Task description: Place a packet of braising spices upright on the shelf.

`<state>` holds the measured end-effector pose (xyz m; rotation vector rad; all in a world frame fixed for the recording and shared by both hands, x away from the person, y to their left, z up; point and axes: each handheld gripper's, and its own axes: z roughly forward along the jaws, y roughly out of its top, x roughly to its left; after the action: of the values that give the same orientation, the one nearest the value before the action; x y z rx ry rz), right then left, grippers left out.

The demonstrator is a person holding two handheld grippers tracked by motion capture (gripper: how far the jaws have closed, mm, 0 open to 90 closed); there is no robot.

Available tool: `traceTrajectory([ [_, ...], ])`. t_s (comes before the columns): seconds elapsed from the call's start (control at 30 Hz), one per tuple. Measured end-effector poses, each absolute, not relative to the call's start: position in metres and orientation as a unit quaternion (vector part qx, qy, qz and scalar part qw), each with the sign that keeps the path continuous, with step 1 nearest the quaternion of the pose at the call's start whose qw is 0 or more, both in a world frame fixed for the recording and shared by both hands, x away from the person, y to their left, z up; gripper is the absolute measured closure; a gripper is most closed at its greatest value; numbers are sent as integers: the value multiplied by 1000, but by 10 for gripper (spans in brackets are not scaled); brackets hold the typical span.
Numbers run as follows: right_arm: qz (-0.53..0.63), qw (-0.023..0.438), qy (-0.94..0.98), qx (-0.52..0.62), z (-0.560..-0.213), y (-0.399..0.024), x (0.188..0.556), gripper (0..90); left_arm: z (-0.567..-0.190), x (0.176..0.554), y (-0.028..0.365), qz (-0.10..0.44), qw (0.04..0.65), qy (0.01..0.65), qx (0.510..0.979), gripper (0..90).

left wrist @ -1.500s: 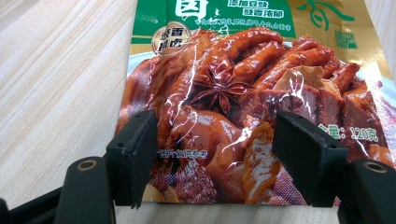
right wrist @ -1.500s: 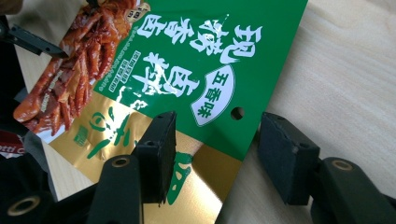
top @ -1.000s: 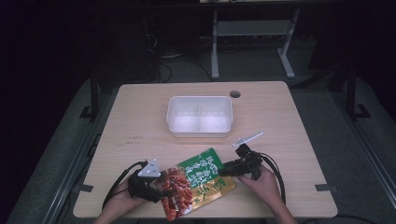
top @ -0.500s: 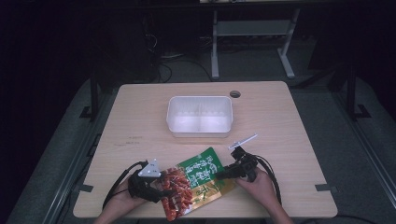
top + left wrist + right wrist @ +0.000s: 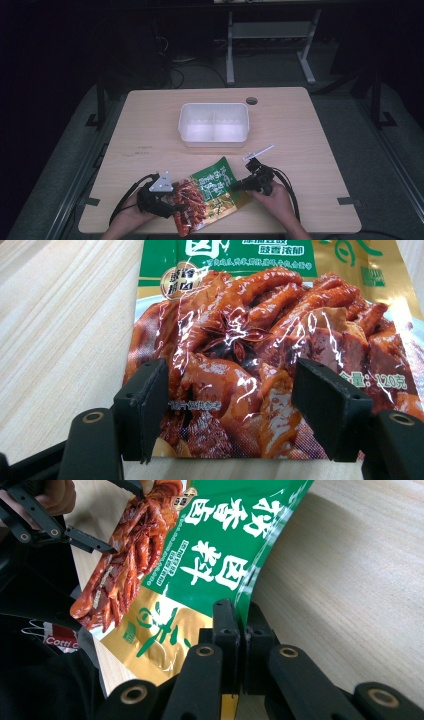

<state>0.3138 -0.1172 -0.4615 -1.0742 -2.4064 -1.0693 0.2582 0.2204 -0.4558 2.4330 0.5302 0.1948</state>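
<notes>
A snack pouch [image 5: 212, 192], green and gold at the top with red braised meat pictured below, lies near the table's front edge. My right gripper [image 5: 239, 625] is shut on the pouch's [image 5: 220, 555] green edge, which stands lifted between the pads; its jaws have just been closing. In the high view that gripper [image 5: 241, 185] sits at the pouch's right side. My left gripper [image 5: 232, 390] is open, its pads [image 5: 145, 410] wide apart over the pouch's [image 5: 240, 340] meat-printed end. It shows at the pouch's left end in the high view [image 5: 167, 202].
A white two-compartment plastic box [image 5: 214, 131] stands mid-table, beyond the pouch. A round cable hole [image 5: 251, 100] sits near the table's far edge. The front table edge [image 5: 280, 231] is close under both hands. Cables trail from both grippers.
The right gripper's jaws have closed onto the pouch's right edge, and that hand shifted slightly. The left gripper and the box have stayed put.
</notes>
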Motion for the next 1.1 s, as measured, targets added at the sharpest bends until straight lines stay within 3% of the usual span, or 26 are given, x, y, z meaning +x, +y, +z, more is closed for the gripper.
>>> traceTrajectory([
  [0.47,-402,171,-819,-372,-440,-121,318,892,-448,257,244,92,336,237,907,302],
  [0.87,-427,197,-815,-337,-383,-109,320,895,-443,259,263,112,346,261,894,298],
  [1.1,-425,176,-832,-308,-347,-99,313,896,-443,260,268,120,344,267,892,296],
])
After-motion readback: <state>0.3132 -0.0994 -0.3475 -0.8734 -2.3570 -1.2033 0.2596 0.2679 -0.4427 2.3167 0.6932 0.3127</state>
